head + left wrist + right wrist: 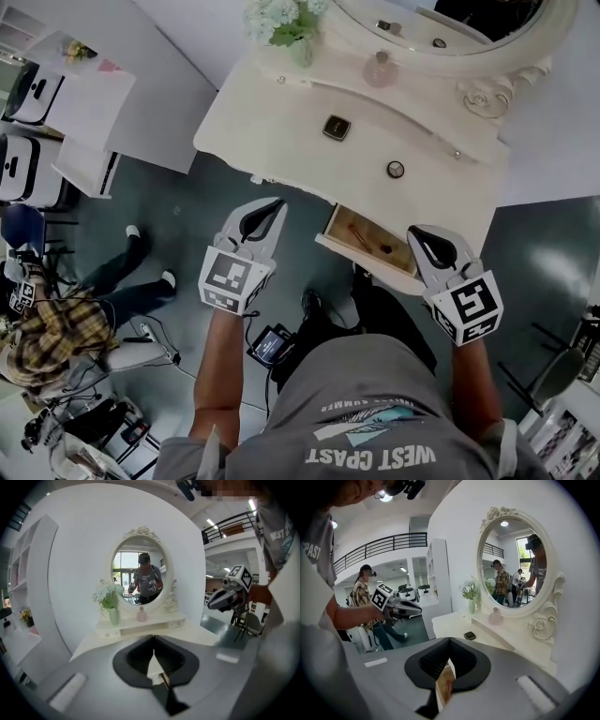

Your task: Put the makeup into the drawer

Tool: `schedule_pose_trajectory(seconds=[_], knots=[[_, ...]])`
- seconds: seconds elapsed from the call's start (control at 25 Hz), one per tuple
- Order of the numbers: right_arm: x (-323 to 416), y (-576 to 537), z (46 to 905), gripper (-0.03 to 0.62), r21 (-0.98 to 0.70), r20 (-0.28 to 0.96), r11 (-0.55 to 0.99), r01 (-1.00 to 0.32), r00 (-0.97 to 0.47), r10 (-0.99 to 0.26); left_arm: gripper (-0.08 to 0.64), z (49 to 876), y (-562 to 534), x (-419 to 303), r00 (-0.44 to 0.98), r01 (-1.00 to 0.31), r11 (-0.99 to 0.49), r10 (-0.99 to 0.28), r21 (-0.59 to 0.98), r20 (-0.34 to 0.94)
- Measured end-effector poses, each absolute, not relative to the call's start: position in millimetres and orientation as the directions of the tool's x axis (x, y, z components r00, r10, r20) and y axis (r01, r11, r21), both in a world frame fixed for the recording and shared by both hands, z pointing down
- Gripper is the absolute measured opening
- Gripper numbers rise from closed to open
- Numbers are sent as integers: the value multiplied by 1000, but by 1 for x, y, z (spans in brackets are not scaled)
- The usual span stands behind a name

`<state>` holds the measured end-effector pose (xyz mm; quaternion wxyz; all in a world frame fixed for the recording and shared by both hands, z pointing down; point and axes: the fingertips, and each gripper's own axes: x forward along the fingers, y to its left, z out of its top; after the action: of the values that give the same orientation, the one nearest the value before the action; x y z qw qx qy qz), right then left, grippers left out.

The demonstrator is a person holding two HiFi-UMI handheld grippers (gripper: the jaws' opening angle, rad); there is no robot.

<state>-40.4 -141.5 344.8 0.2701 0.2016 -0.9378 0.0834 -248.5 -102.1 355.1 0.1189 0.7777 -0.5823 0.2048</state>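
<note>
White surface (281, 122) with oval mirror (459, 33) along back edge. Drawer (356, 255) open below front edge, toward right corner; reddish items inside. Left claw (278, 202) fully closed, empty, held off front edge, left of drawer. Right claw (413, 231) likewise closed, empty, tips beside drawer's right end. Square black compact (337, 127) at surface centre. Round pot (396, 169) near front edge, just behind drawer. Both makeup items well clear of claws.

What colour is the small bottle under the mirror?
Pale pink; the bottle shows best in the right gripper view.
</note>
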Motion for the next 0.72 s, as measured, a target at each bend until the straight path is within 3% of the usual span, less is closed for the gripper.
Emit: schedule_pose_trajectory(seconds=[0.72], knots=[[-15,-179,405,2,-122,607,880,-460,-736,-301,12,436,-183,-261,228,-958,-286,-796,-16,560]])
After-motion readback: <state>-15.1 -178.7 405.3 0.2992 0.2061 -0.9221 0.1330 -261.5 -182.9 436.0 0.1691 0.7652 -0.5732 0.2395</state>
